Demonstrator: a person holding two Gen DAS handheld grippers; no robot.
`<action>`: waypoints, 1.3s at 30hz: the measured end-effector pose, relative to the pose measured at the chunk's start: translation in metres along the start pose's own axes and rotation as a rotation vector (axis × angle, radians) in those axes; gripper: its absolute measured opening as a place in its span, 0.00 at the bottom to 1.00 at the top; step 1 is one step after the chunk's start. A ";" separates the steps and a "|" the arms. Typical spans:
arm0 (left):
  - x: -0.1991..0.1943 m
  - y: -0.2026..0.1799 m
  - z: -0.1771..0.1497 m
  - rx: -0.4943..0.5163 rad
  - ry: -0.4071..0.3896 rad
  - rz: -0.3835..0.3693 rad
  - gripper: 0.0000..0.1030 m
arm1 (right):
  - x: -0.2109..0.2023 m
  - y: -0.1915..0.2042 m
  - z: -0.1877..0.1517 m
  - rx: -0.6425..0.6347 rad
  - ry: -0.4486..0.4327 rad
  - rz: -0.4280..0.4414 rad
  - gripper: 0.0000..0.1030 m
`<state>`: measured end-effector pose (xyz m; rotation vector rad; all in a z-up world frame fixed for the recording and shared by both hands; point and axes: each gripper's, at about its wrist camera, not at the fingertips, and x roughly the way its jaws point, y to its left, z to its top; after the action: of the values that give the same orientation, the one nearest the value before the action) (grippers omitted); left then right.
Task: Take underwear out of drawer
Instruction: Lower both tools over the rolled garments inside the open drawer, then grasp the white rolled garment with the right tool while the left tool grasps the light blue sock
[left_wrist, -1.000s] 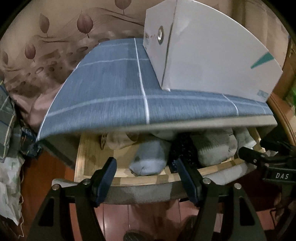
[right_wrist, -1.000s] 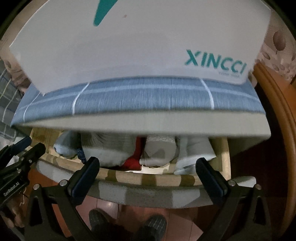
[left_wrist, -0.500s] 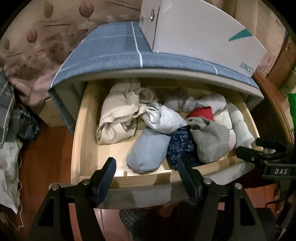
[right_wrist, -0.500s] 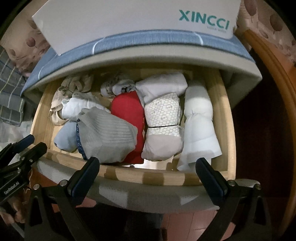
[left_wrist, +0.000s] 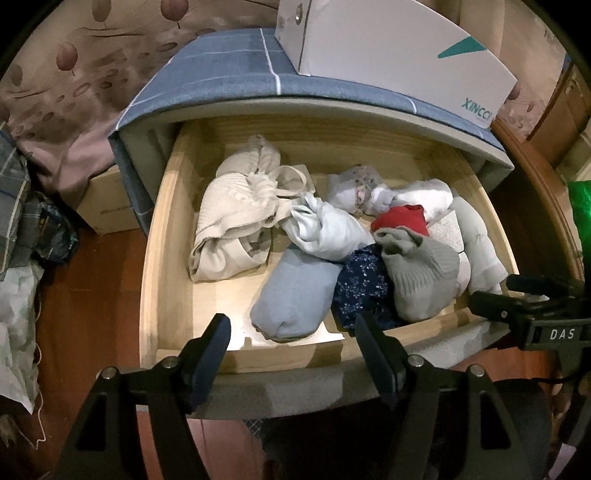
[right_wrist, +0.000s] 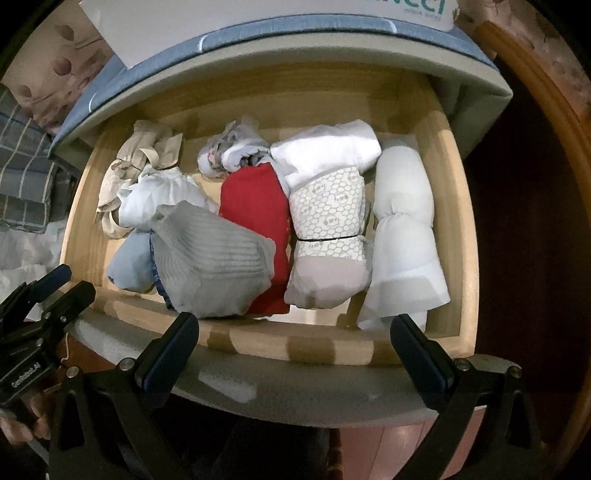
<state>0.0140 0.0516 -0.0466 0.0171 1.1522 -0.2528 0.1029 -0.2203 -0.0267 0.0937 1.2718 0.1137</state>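
Note:
The wooden drawer (left_wrist: 155, 258) stands pulled far out, full of rolled underwear. In the left wrist view a light blue roll (left_wrist: 295, 295) lies nearest, with a navy flowered piece (left_wrist: 362, 284), a grey ribbed roll (left_wrist: 421, 280) and a red one (left_wrist: 400, 221) to its right. A cream bundle (left_wrist: 232, 221) lies at the left. My left gripper (left_wrist: 291, 321) hangs open over the drawer's front edge, holding nothing. My right gripper (right_wrist: 295, 321) is open and empty above the drawer front (right_wrist: 295, 347), near the grey roll (right_wrist: 214, 266), the red roll (right_wrist: 255, 206), a honeycomb-print roll (right_wrist: 328, 214) and a white roll (right_wrist: 402, 221).
A white box (left_wrist: 388, 48) sits on the cabinet's blue checked top (left_wrist: 221, 74). A cardboard box (left_wrist: 107, 206) and heaped checked cloth (left_wrist: 22, 221) lie on the floor at the left. Curved wooden furniture (right_wrist: 554, 184) borders the right side.
The drawer has slid out from under the cabinet top, so its whole contents now show. Both views look more steeply down into it. Both grippers stay open and empty.

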 end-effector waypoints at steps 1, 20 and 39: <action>0.000 -0.001 0.000 0.000 0.002 0.005 0.70 | 0.001 0.000 0.002 0.001 0.003 -0.002 0.99; -0.022 0.018 0.042 0.010 -0.007 0.036 0.69 | -0.015 -0.016 0.114 -0.053 0.032 -0.033 0.87; 0.014 0.034 0.037 -0.013 0.121 0.034 0.69 | 0.085 -0.043 0.159 -0.106 0.150 -0.172 0.46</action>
<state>0.0595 0.0768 -0.0477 0.0412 1.2731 -0.2159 0.2814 -0.2521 -0.0667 -0.1177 1.4151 0.0405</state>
